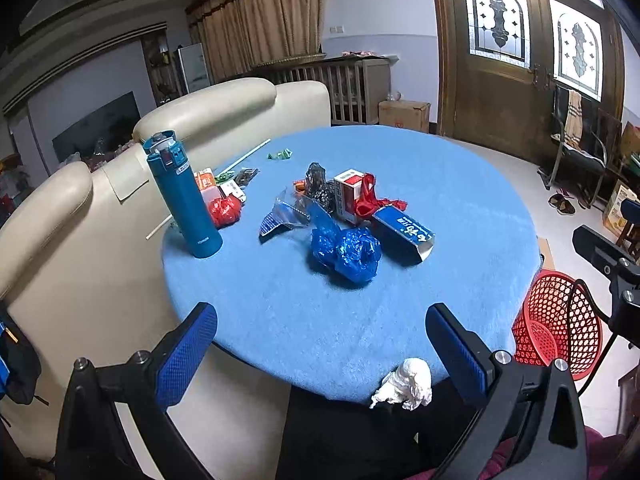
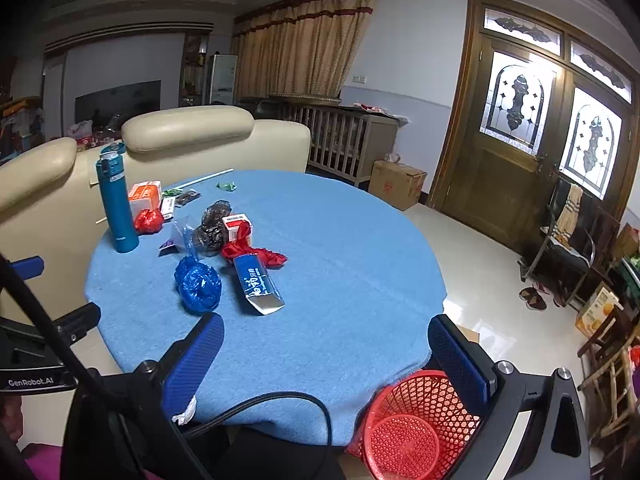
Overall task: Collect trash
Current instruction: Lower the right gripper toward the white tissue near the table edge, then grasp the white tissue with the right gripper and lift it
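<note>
Meanwhile hovering spread and empty over the blue table (image 1: 460,184): left gripper (image 1: 320,344) above crumpled tissue (image 1: 406,384), right gripper (image 2: 326,354) above red basket (image 2: 404,424).

A crumpled blue plastic bag (image 1: 347,253) is seen near the middle of the round counter (image 1: 460,200), with a blue foil carton (image 1: 404,232) lying flat just at its 2 o'clock. A red bag (image 1: 370,198), a red-and-white box (image 1: 347,192) and a dark wrapper (image 1: 318,184) are bunched at 12 o'clock. A white tissue wad (image 1: 406,384) lies at the near rim. A red mesh basket (image 2: 416,424) is placed below the edge at 4 o'clock.
</note>
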